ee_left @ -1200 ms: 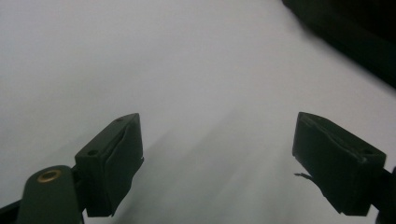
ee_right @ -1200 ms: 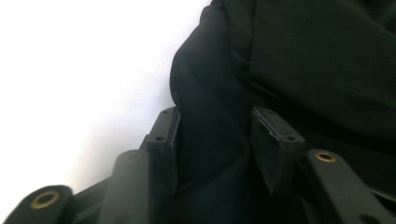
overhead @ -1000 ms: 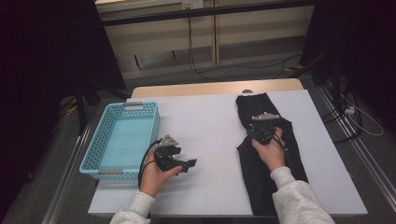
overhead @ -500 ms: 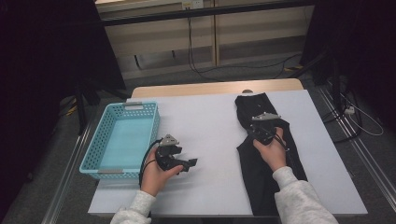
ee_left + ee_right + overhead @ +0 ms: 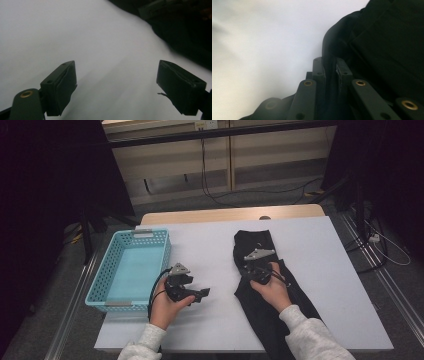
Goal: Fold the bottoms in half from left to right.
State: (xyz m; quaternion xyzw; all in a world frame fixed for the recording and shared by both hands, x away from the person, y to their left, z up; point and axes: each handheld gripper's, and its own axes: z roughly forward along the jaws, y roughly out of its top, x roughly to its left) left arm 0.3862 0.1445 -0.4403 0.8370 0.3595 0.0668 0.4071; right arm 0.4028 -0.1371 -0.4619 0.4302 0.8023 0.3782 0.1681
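The black cloth (image 5: 270,292) is long and floppy, lying on the white table's (image 5: 210,245) right side. The right gripper (image 5: 331,68) has just squeezed its edge. The left gripper (image 5: 116,87) gapes empty.

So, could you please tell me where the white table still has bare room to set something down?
Free: the strip between the light blue plastic basket and the black garment, apart from the left gripper, and the patch right of the garment. The basket looks empty. The right gripper crowds the garment's edge.
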